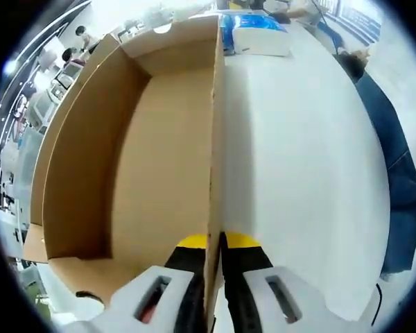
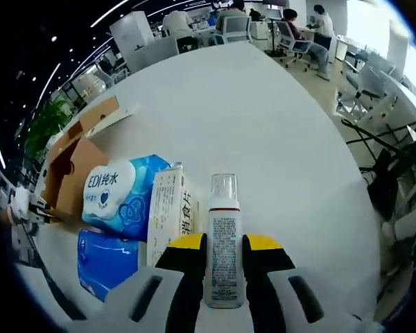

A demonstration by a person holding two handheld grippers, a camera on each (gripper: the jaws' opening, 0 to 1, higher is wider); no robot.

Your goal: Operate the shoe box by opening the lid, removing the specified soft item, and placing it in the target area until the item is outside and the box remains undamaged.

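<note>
The open cardboard shoe box (image 1: 159, 173) is bare inside. My left gripper (image 1: 213, 246) stands astride its right side wall (image 1: 213, 139), jaws shut on the cardboard edge. In the right gripper view the same box (image 2: 73, 166) lies far left on the white table, flaps spread. My right gripper (image 2: 224, 253) is shut on a white pump bottle (image 2: 223, 236) with a clear cap, just over the table. Left of the bottle lie a soft blue-and-white wet-wipes pack (image 2: 118, 191), a second blue pack (image 2: 104, 260) and a narrow white carton (image 2: 170, 215).
The white table (image 1: 298, 173) runs wide to the right of the box. A blue pack and a white pack (image 1: 256, 31) lie beyond the box's far end. A person's denim-clad leg (image 1: 395, 173) stands at the table edge. Office chairs (image 2: 374, 90) ring the far side.
</note>
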